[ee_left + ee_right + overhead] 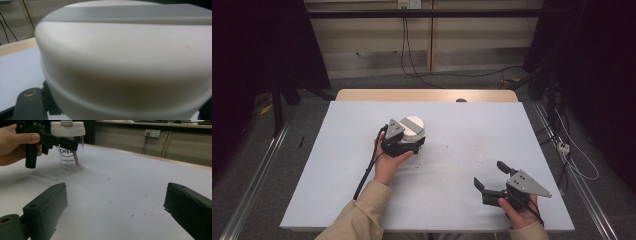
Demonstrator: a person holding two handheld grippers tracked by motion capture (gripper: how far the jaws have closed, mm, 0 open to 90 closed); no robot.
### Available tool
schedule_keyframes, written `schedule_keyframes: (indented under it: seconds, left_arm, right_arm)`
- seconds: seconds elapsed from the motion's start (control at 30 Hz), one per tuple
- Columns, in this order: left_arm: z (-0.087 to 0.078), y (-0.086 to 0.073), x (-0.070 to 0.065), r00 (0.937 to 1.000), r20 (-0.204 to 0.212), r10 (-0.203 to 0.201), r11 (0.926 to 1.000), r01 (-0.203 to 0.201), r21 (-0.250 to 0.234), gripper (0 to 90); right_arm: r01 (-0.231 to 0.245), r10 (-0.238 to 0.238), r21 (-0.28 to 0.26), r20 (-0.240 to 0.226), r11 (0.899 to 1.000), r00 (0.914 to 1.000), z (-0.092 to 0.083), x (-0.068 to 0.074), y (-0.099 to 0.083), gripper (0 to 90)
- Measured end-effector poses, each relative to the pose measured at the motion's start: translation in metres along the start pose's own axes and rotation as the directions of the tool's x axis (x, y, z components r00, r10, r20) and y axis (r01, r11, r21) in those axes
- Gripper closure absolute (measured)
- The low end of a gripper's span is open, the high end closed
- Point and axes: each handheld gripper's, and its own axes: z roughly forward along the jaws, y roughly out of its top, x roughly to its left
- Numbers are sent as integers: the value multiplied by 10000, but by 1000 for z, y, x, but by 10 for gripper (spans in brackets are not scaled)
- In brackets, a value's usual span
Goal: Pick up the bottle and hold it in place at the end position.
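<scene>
A clear jar point(68, 157) with black lettering and a white lid point(413, 124) stands upright left of the table's middle. My left gripper point(417, 143) is shut on the jar just under the lid, held from the near side by a hand. In the left gripper view the lid point(125, 62) looms very close, with one black finger point(27, 105) at the bottom left. From the right gripper view, the left gripper point(71, 146) crosses the jar's front. My right gripper point(491, 175) rests near the front right of the table, open, with nothing between its jaws point(116, 191).
The pale blue table top point(452, 150) has small dark specks near its middle. A small dark object point(460, 100) sits at the wooden far edge. Cables point(412, 65) run over the floor beyond, and a metal rail point(257, 170) lies along the left.
</scene>
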Motion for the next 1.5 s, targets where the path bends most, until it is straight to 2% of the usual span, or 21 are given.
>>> schedule_keyframes:
  seconds: [0.17, 0.23, 0.57, 0.67, 0.8, 1.2, 1.27, 1.5]
  left_arm:
    - [2, 0, 0, 10000, -5, 34, 10000, -34, -13, 185]
    - [3, 1, -1, 9998, -25, 191, 9998, -191, 41, 185]
    - [12, 4, -6, 9995, 186, 253, 9997, -255, 68, 185]
    - [15, 4, -7, 9990, 227, 379, 9992, -381, 99, 185]
    - [19, 5, -10, 9991, 318, 285, 9996, -287, 39, 185]
    - [24, 2, -13, 9983, 458, 348, 9992, -357, 187, 185]
    - [26, 1, -13, 9976, 507, 478, 9986, -489, 204, 185]
    - [28, 0, -13, 9977, 545, 414, 9990, -421, 123, 185]
  right_arm:
    - [-11, 11, -3, 13, 10000, 10000, 0, 0, 0, 42]
    - [5, -5, -12, 9, 10000, 10000, 0, 0, 0, 42]
    - [-14, 14, -5, 18, 10000, 10000, 0, -1, 0, 42]
    - [-15, 15, -4, 25, 10000, 10000, 0, -1, 0, 42]
    - [-19, 19, -2, 32, 10000, 10000, 0, -1, 0, 42]
    - [-26, 26, 6, 25, 10000, 10000, 0, -2, -1, 42]
    - [-28, 28, 5, 6, 10000, 10000, 0, -1, -1, 42]
    - [-24, 24, 41, -32, 10000, 10000, 1, -2, -1, 42]
